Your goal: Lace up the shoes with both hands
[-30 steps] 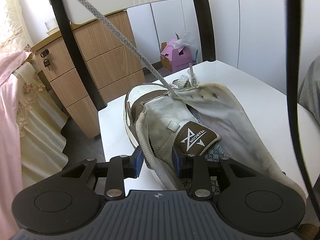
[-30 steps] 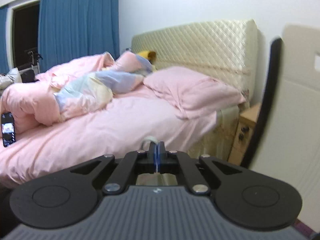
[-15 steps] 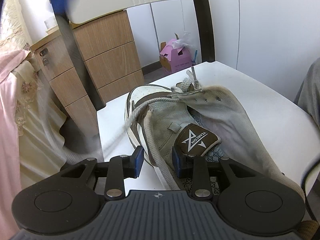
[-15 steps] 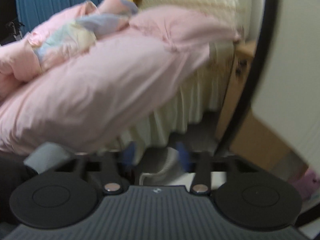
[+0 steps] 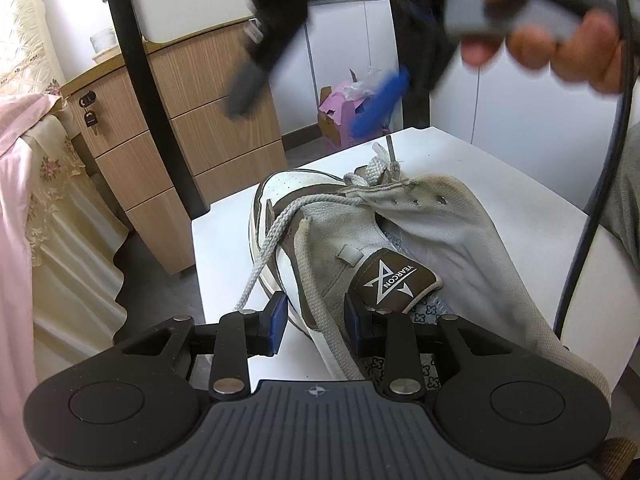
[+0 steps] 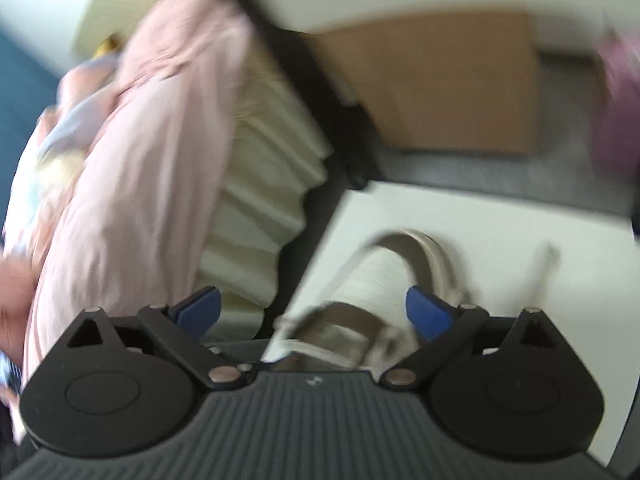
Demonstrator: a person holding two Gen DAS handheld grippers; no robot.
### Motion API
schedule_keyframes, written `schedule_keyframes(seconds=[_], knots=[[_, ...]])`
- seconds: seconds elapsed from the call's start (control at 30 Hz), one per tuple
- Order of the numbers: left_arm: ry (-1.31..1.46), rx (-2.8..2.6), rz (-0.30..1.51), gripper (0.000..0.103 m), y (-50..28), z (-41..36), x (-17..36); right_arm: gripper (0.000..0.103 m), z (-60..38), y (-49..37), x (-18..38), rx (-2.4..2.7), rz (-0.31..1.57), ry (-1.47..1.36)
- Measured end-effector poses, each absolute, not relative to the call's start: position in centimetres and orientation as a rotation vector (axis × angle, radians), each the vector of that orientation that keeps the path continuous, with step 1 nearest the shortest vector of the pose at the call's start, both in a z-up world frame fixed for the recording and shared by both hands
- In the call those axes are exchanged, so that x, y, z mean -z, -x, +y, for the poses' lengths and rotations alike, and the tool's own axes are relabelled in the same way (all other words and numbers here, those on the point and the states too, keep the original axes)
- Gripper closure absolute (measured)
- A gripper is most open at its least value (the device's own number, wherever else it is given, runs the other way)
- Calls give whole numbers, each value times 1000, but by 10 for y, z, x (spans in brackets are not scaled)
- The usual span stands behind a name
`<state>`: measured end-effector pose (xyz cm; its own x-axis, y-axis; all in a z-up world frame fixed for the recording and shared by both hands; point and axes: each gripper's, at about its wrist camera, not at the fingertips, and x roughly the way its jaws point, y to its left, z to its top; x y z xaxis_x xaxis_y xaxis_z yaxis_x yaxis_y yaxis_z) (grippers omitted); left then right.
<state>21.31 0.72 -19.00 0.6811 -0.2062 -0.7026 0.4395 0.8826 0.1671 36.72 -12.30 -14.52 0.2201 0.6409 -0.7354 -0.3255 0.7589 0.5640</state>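
A worn white and brown shoe lies on the white table, its tongue folded open. My left gripper is shut on the shoe's near side wall by the collar. The grey lace hangs slack over that side, and its other end sticks up at the toe eyelets. In the left wrist view the right gripper appears blurred above the toe, with one blue pad showing and a hand holding it. My right gripper hovers over the shoe; its jaws are opening wide and grip nothing.
A wooden drawer cabinet and a black chair frame stand behind the table. A pink box sits on the floor beyond. A bed with a pink cover is to the left. A black cable hangs on the right.
The right gripper let go of the lace, opened wide and dropped toward the shoe while rolling. The lace went from taut to slack over the shoe's side. The left gripper stayed put.
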Motion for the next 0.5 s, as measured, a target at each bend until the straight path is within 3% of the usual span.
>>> schedule_keyframes(seconds=[0.3, 0.5], knots=[[-330, 375, 736, 69, -214, 7, 191, 2, -156, -375, 202, -693, 1269, -619], [-331, 375, 735, 69, -213, 6, 191, 3, -170, -372, 196, -817, 1228, -801]])
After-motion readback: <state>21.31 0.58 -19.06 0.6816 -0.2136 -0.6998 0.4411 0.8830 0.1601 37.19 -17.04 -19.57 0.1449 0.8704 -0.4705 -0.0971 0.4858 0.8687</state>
